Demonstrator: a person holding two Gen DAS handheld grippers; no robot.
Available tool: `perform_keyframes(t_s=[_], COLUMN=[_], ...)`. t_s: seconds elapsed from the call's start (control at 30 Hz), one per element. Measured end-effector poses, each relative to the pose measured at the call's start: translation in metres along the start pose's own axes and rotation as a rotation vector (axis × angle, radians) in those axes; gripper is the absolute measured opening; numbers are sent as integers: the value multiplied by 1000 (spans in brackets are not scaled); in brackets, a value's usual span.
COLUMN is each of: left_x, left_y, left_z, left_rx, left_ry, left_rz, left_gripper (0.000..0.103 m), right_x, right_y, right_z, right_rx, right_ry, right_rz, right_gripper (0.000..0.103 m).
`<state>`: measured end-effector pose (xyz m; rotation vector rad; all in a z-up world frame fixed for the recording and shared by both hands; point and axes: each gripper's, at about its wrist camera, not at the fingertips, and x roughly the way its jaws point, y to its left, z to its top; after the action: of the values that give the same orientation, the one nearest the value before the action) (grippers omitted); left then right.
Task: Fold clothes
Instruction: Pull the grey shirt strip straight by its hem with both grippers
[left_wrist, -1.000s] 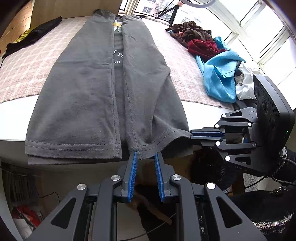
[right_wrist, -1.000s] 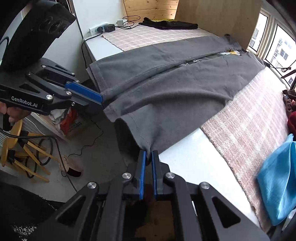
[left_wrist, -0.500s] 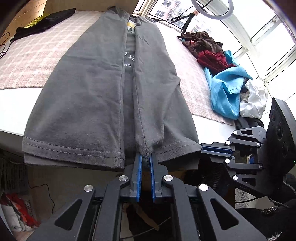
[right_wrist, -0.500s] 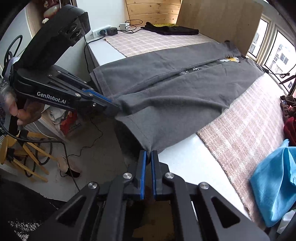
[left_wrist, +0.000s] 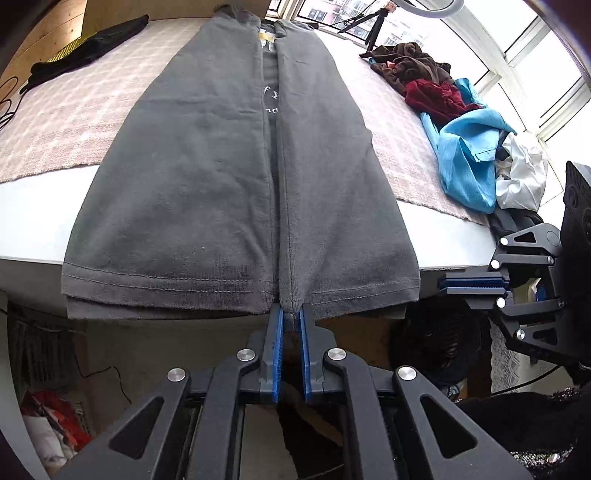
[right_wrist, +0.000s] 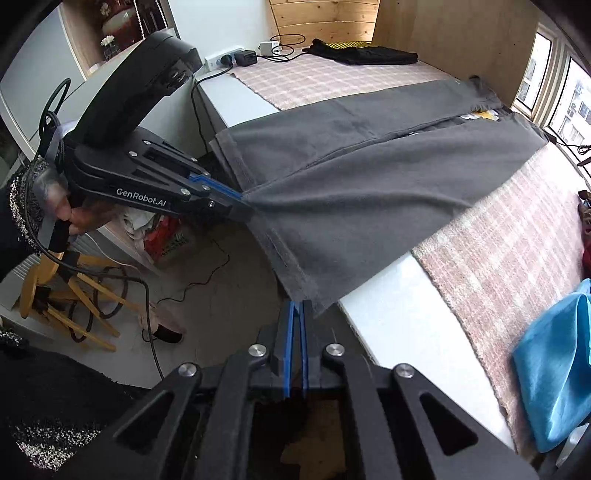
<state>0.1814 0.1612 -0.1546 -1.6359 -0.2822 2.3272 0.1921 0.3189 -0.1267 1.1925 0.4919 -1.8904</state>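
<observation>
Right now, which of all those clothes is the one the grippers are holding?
The dark grey T-shirt, spread flat with both sides folded inward. The left gripper and right gripper pinch its hem; the others lie crumpled or aside.

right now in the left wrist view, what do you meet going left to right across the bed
black garment → grey t-shirt → brown and dark red clothes pile → blue garment → white garment → right gripper

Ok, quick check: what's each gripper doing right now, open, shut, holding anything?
Left gripper: just closed, shut on the grey shirt's hem at the inner fold.
Right gripper: shut on the same shirt's hem corner.
</observation>
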Motion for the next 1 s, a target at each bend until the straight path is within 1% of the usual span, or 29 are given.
perform_keyframes(t_s=[0.03, 0.1, 0.2, 0.23, 0.27, 0.33, 0.43, 0.47, 0.5, 0.57, 0.6, 0.63, 0.7, 0.77, 0.9, 1.0], left_x=[0, 1, -6, -12, -18, -30, -46, -49, -50, -50, -50, -48, -45, -42, -40, -42], left_y=[0, 2, 2, 1, 0, -2, -6, -8, -9, -8, -6, -5, -4, -4, -8, -10], left_z=[0, 0, -3, -4, -5, -6, 3, 8, 13, 22, 24, 26, 27, 26, 22, 19], left_rx=[1, -1, -9, -5, -1, 0, 18, 33, 48, 55, 57, 58, 56, 52, 53, 56], left_ry=[1, 6, 3, -3, -10, -21, -47, -58, -63, -61, -59, -55, -43, -30, -18, -16], left_rz=[10, 19, 18, 20, 21, 18, 0, 2, 10, 21, 20, 22, 27, 25, 14, 10], left_gripper=[8, 8, 9, 10, 9, 9, 9, 12, 12, 12, 12, 12, 12, 12, 12, 12], right_x=[1, 8, 24, 25, 21, 7, -11, -14, -15, -12, -8, -4, 5, 13, 21, 24], right_y=[-3, -9, -11, -11, -13, -26, -48, -51, -51, -43, -36, -30, -17, -11, -12, -14], right_z=[3, 7, 7, 6, 5, 5, 2, -1, -4, -12, -16, -18, -21, -22, -19, -17], right_rx=[15, 56, 82, 87, 105, 158, 234, 240, 238, 208, 185, 164, 123, 113, 133, 120], right_ry=[-6, 0, 69, 80, 75, 42, 7, 2, -2, 0, 4, 5, 0, -3, -27, -34], right_rz=[-8, 20, 95, 118, 139, 153, 111, 105, 104, 90, 76, 67, 52, 46, 41, 51], right_gripper=[10, 10, 10, 10, 10, 10, 10, 10, 12, 24, 31, 33, 33, 33, 33, 32])
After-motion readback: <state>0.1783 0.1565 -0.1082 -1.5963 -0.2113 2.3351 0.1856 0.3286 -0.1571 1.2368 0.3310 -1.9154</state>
